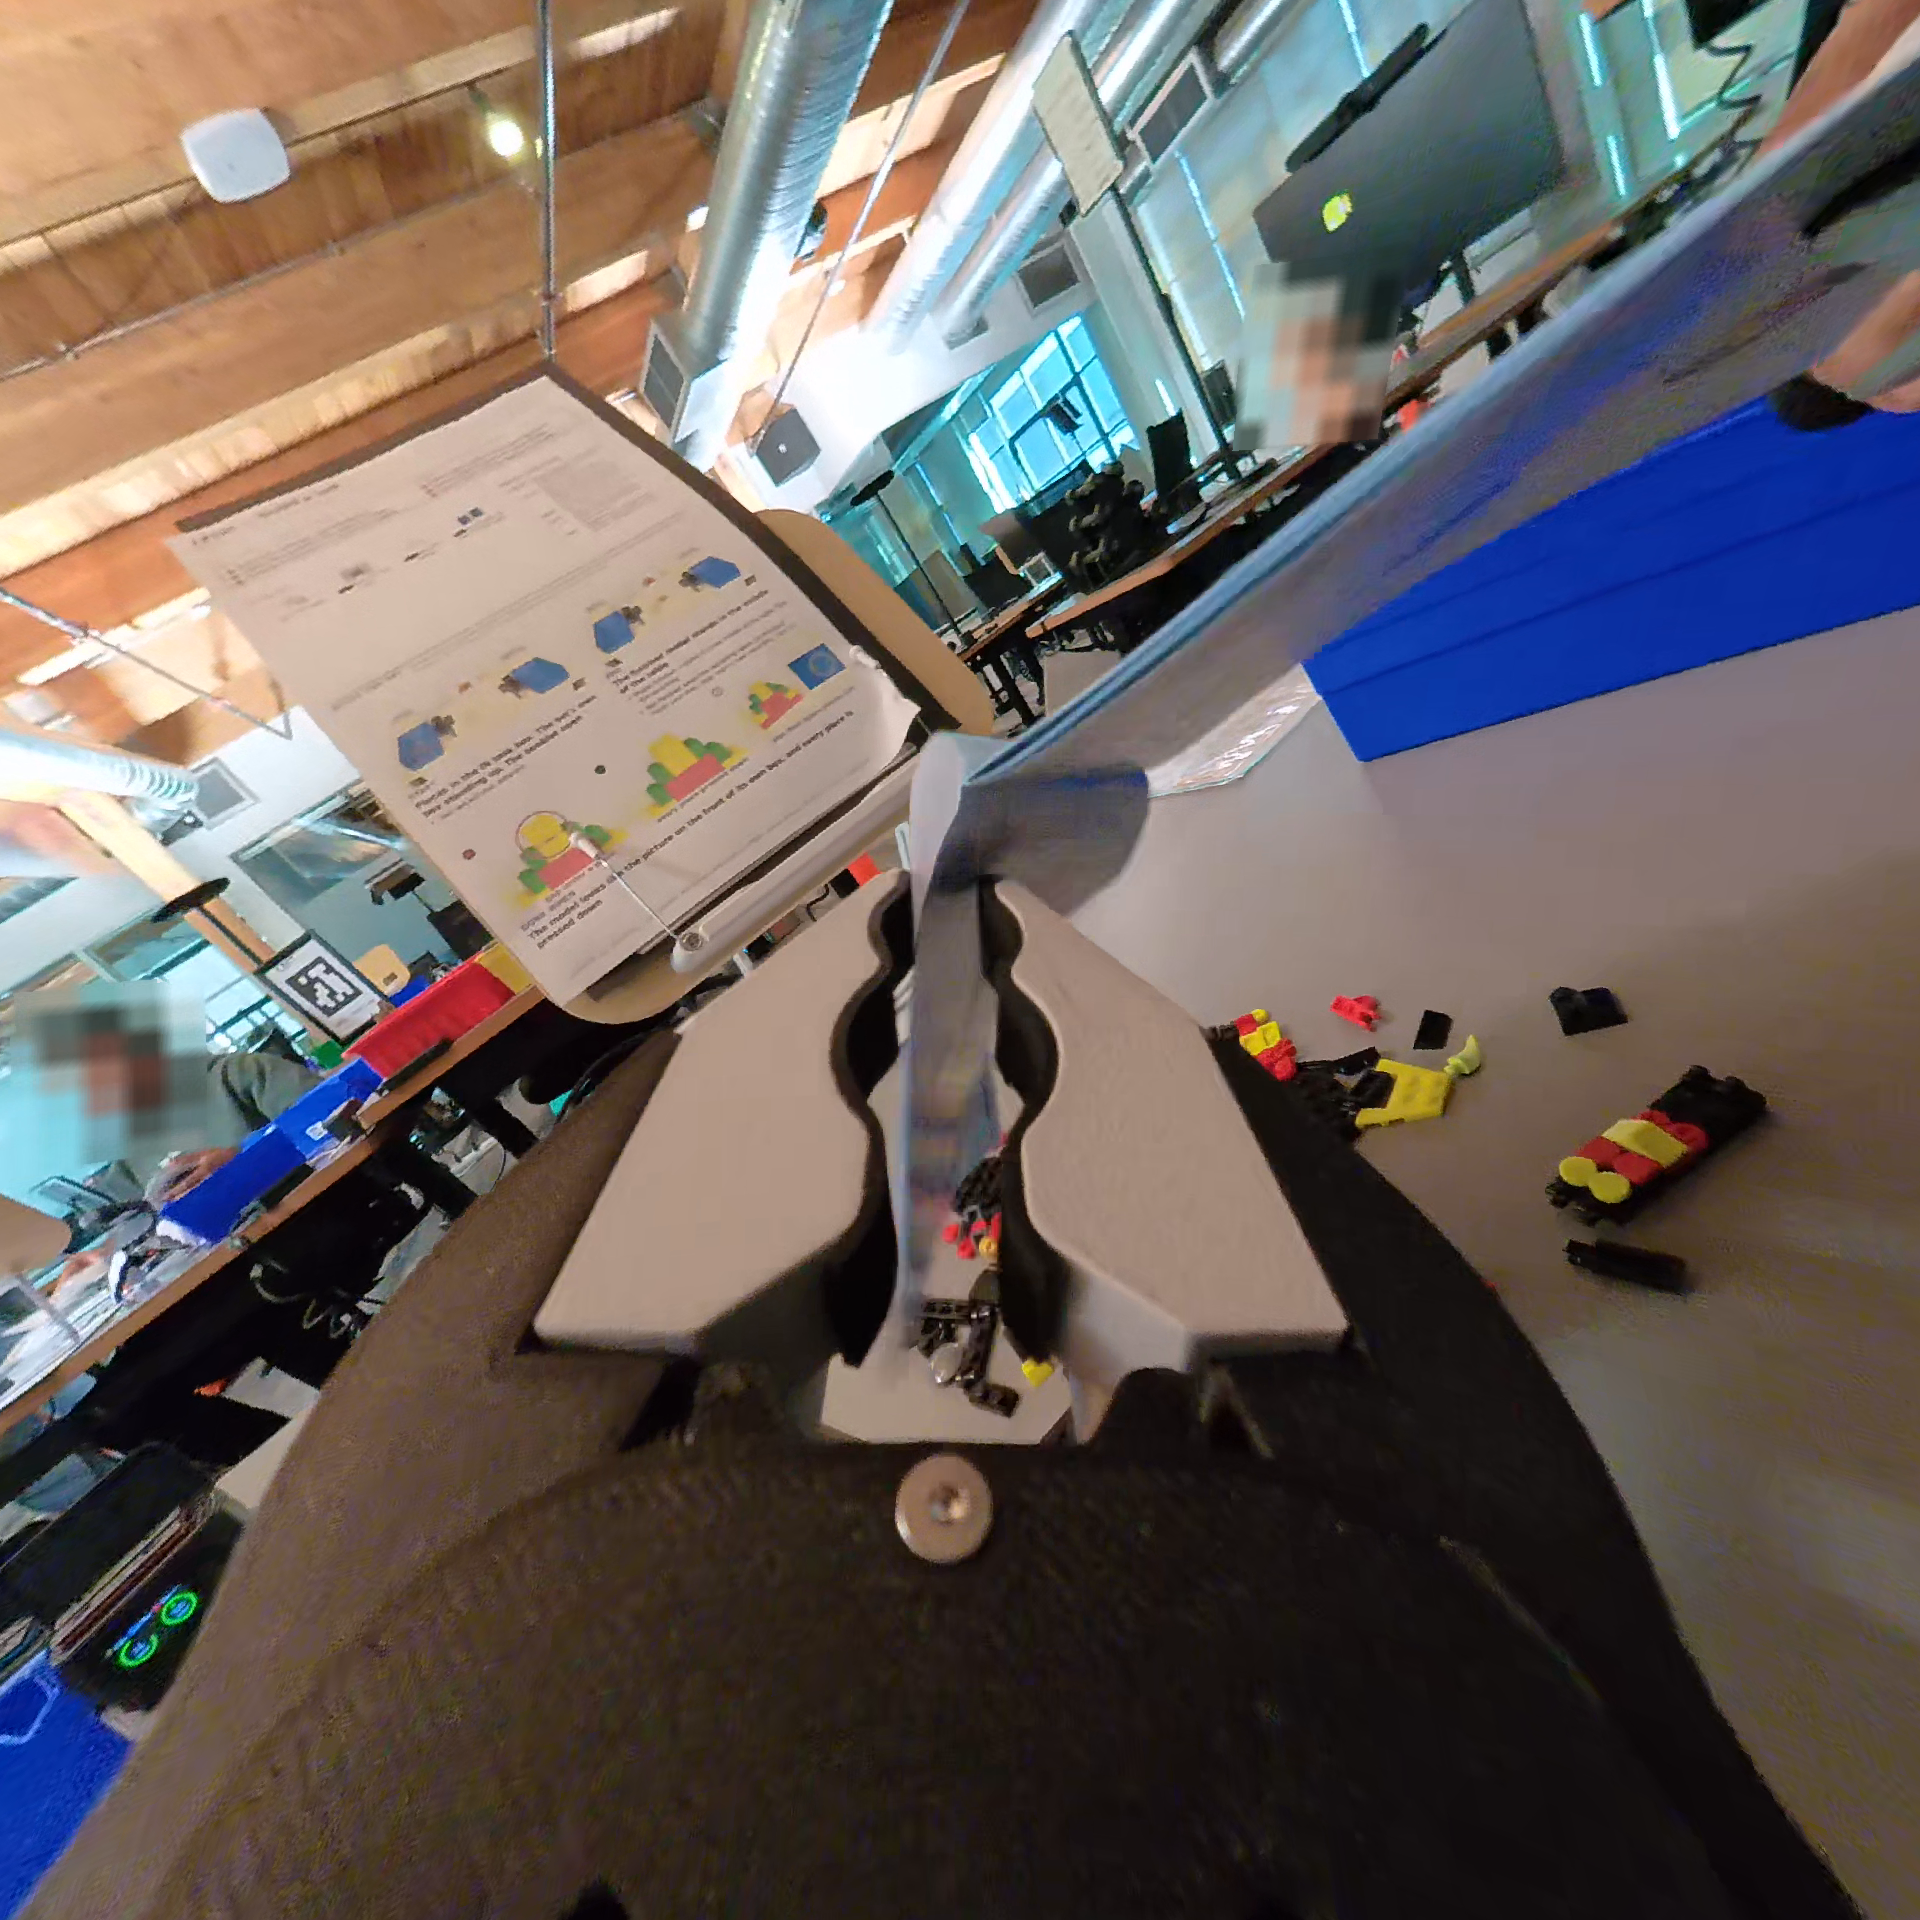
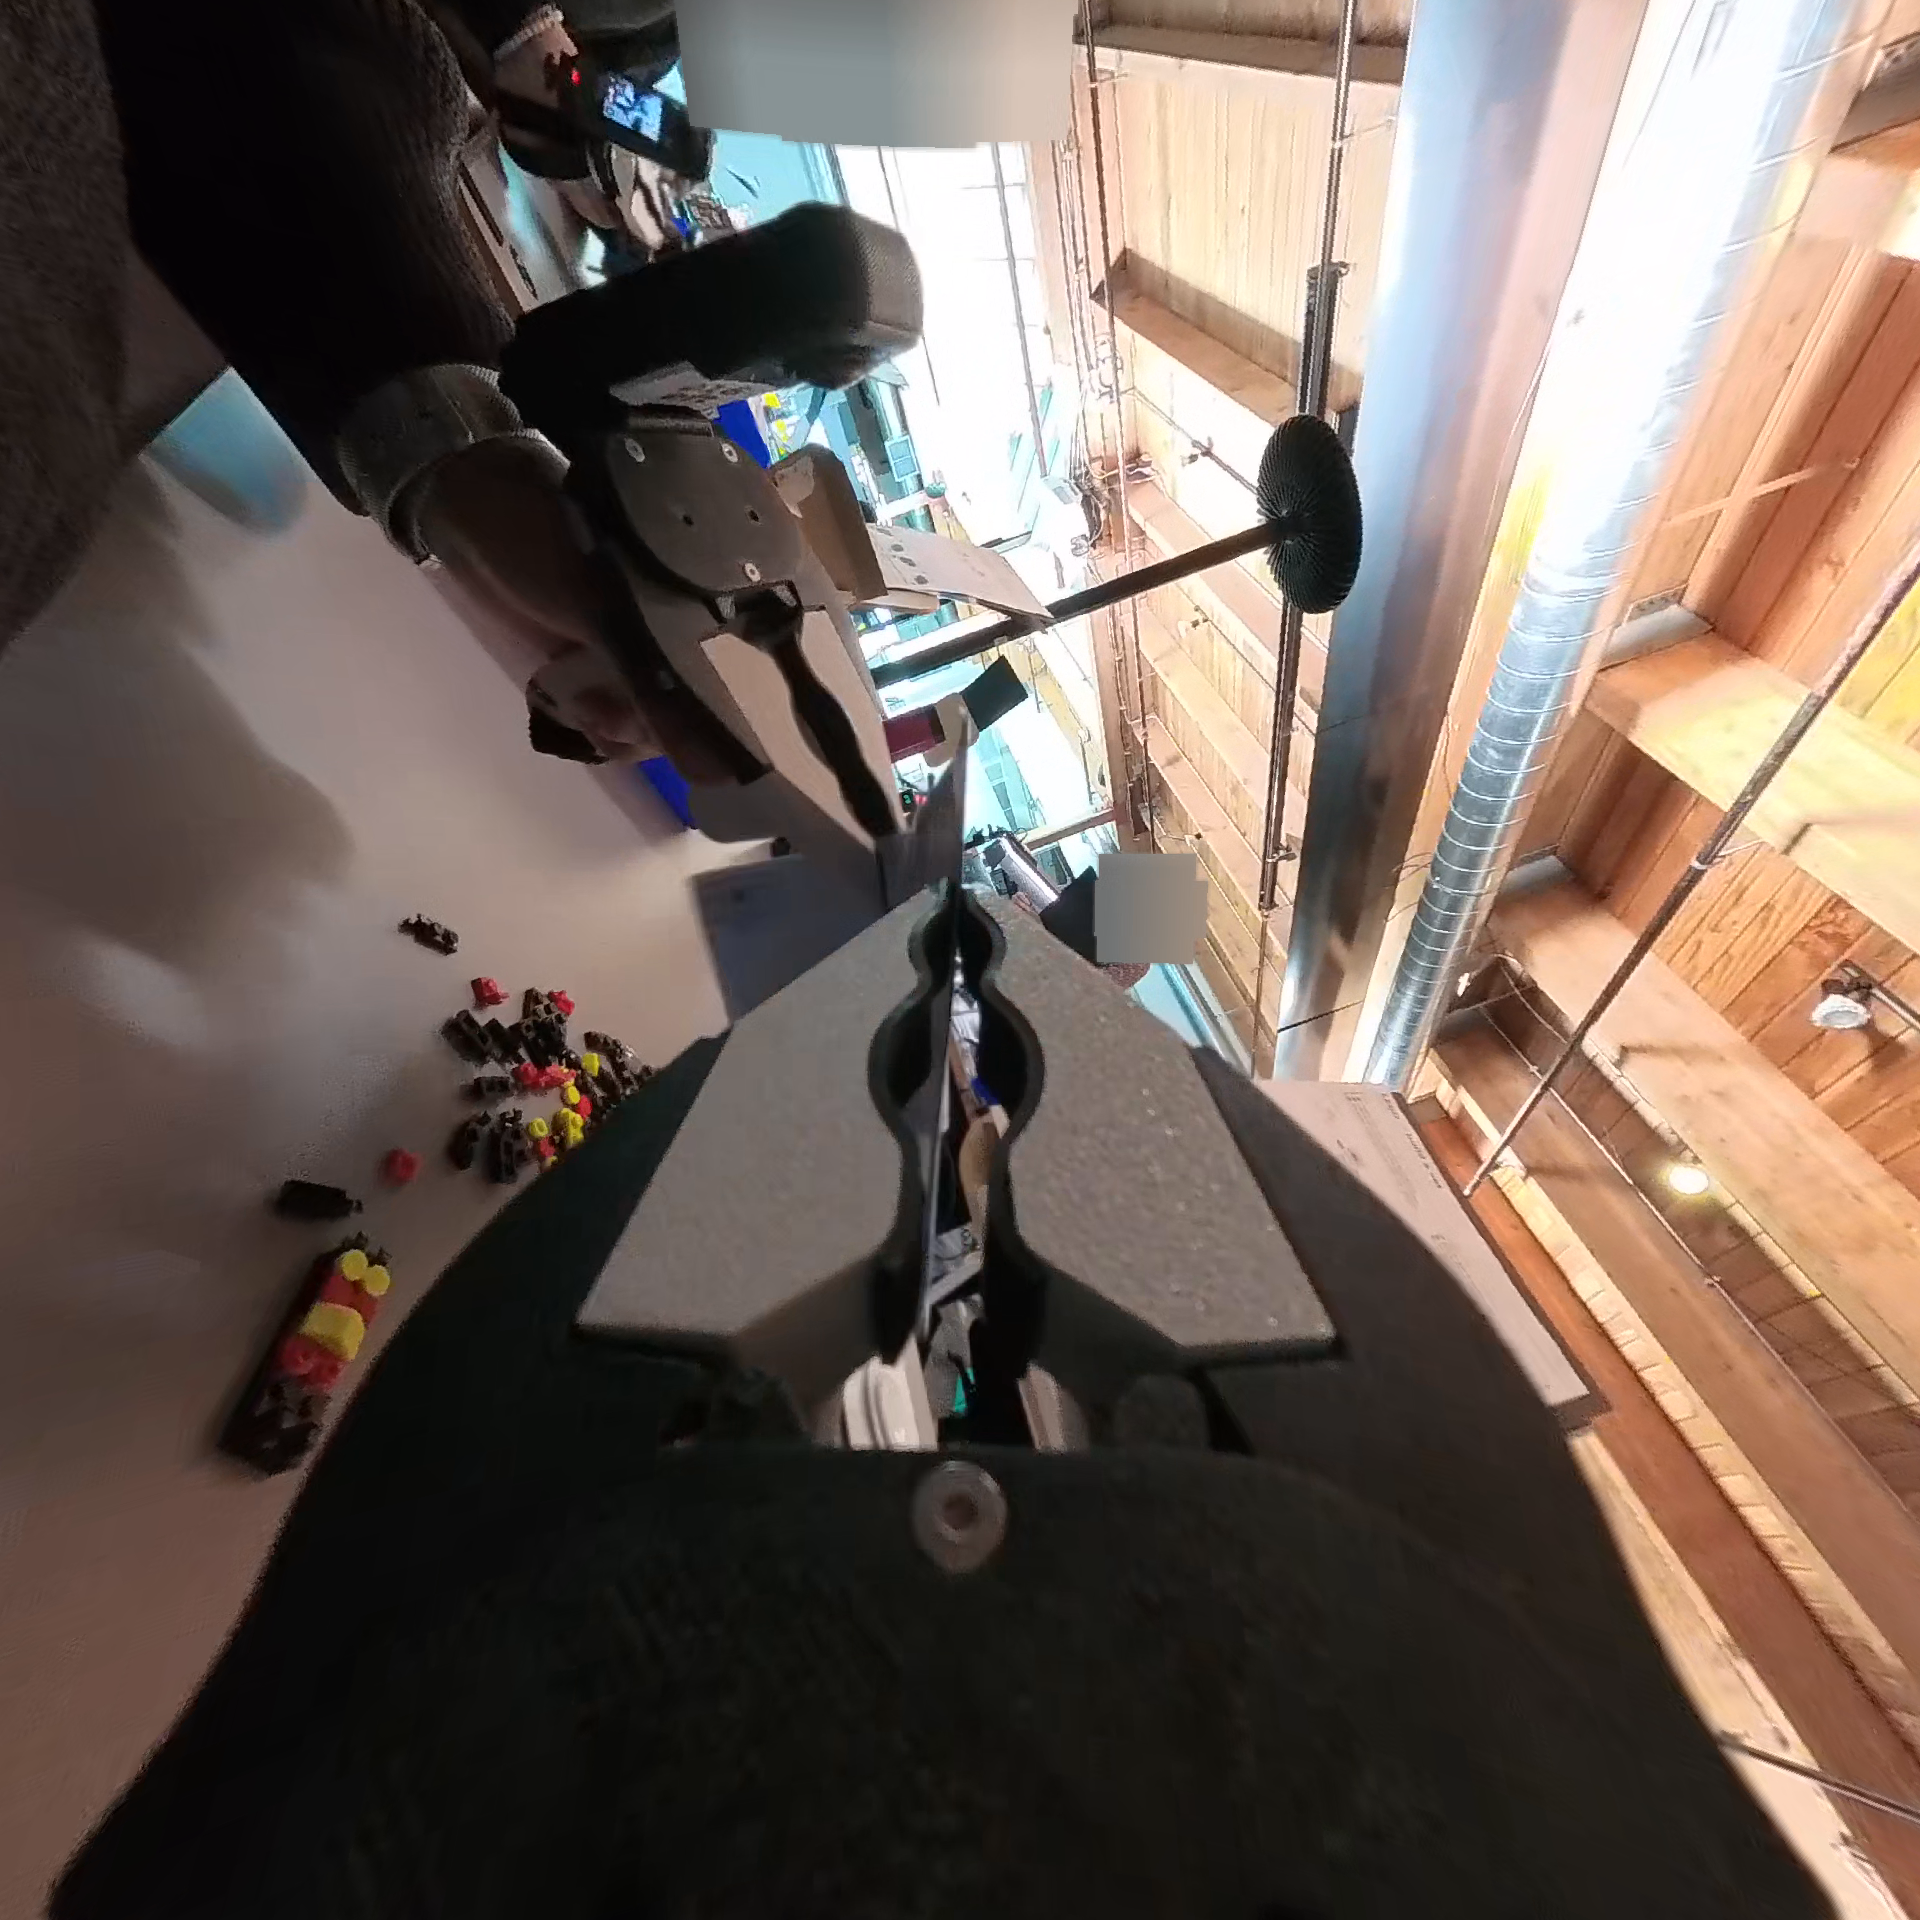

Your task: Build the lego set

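My left gripper (image 1: 951, 894) is shut on the corner of a thin blue-grey booklet (image 1: 1455, 499), held in the air above the grey table (image 1: 1455, 935). My right gripper (image 2: 951, 904) is shut on the same booklet (image 2: 940, 821), seen edge-on between its fingers. Each gripper shows in the other's view: the left one (image 2: 883, 831) held by a hand, the right one (image 1: 1849, 384) at the booklet's far end. A partly built black, red and yellow lego model (image 1: 1652, 1153) (image 2: 322, 1340) lies on the table. Loose black, red and yellow pieces (image 1: 1351, 1070) (image 2: 540, 1081) lie next to it.
A blue box (image 1: 1610, 582) stands at the back of the table. A printed instruction sheet on a stand (image 1: 551, 665) rises behind the table's left side. A single black piece (image 1: 1626, 1262) lies near the model. A person's sleeve (image 2: 208, 208) reaches over the table. The grippers' ends are close to 12 centimetres from one another. The left tips stand about 15 centimetres off the single black piece (image 1: 1626, 1262). The right camera catches it too, in the right wrist view (image 2: 314, 1192).
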